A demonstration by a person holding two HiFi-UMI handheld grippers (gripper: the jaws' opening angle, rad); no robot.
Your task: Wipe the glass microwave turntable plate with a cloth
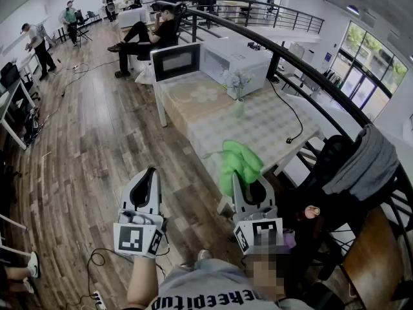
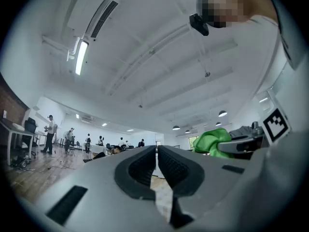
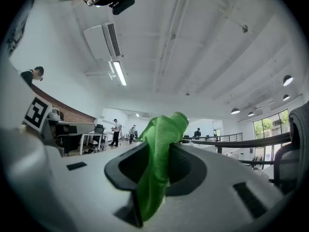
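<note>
In the head view a white microwave (image 1: pixel 237 62) stands at the far end of a checked table (image 1: pixel 271 124), its door (image 1: pixel 175 61) swung open. A pale round shape in front of it looks like the glass turntable plate (image 1: pixel 205 94). My right gripper (image 1: pixel 249 181) hovers before the table's near corner, shut on a green cloth (image 1: pixel 240 162) that bunches above its jaws. The right gripper view shows the cloth (image 3: pixel 161 153) pinched between the jaws. My left gripper (image 1: pixel 150 173) is over the wooden floor, left of the table, shut and empty (image 2: pixel 157 151). Both grippers tilt up toward the ceiling.
A small vase with flowers (image 1: pixel 237 101) stands mid-table. A black cable (image 1: pixel 289 112) runs across the table's right side. A chair draped with a grey garment (image 1: pixel 366 160) and a black railing (image 1: pixel 303 66) are on the right. People (image 1: pixel 151 34) sit and stand far back.
</note>
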